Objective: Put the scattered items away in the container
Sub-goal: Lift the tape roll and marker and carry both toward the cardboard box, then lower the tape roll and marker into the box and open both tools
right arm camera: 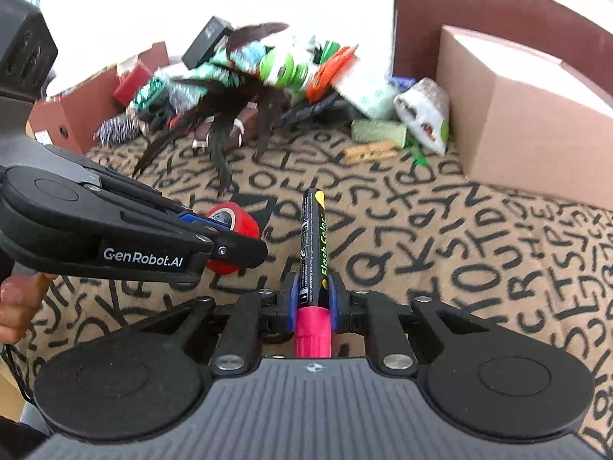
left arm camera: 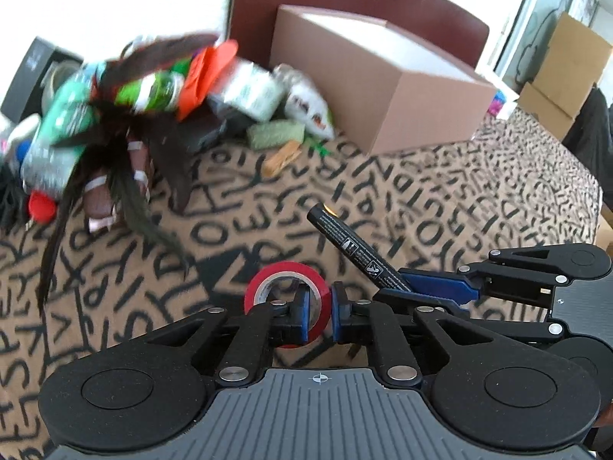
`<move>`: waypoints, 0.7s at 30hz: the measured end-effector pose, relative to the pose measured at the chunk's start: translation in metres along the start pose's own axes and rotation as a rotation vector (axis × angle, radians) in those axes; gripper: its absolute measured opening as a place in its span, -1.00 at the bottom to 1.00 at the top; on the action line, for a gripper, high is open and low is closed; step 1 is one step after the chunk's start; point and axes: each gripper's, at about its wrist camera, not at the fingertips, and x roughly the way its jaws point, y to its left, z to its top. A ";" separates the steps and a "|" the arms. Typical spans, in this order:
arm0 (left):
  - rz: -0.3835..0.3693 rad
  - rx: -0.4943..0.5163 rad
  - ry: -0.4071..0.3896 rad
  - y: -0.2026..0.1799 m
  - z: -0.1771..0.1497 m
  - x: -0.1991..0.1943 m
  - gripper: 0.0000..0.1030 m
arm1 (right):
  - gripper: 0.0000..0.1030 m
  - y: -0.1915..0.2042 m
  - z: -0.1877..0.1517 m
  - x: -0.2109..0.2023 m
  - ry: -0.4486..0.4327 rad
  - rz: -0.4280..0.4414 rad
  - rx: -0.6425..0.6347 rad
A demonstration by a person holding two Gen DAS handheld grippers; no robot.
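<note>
**Visitor:** What are the two holding?

**Onlooker:** The left hand-held gripper is clenched on the wall of a red tape roll. The right hand-held gripper grips a black marker near its pink cap, with the barrel sticking out ahead of the fingers. Both hover over the letter-patterned surface.

**Visitor:** And the container?

**Onlooker:** A cardboard box sits ahead and to the right of both, well apart from them. The heap of clutter lies ahead-left.

**Visitor:** What might go wrong?

**Onlooker:** I'd guess the tape could swivel or slip, since only a thin wall is pinched. The marker's long end might catch the box rim. The grippers are close together and could knock.

**Visitor:** Anything unclear?

**Onlooker:** The box's inside is hidden. The heap is blurred, beyond dark feathers and packets.
</note>
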 end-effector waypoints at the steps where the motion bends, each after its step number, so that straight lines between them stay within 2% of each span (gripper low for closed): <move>1: -0.005 0.004 -0.012 -0.003 0.006 -0.002 -0.87 | -0.65 -0.002 0.002 -0.004 -0.013 -0.001 -0.001; 6: -0.052 0.019 -0.083 -0.019 0.046 -0.013 -0.87 | -0.65 -0.019 0.017 -0.019 -0.087 -0.033 -0.015; 11: -0.126 0.031 -0.152 -0.041 0.100 -0.017 -0.87 | -0.65 -0.042 0.043 -0.036 -0.174 -0.108 -0.048; 17: -0.171 0.005 -0.190 -0.063 0.164 0.003 -0.87 | -0.65 -0.077 0.084 -0.056 -0.253 -0.202 -0.091; 21: -0.163 -0.001 -0.201 -0.076 0.199 0.027 -0.87 | -0.65 -0.111 0.112 -0.058 -0.286 -0.280 -0.085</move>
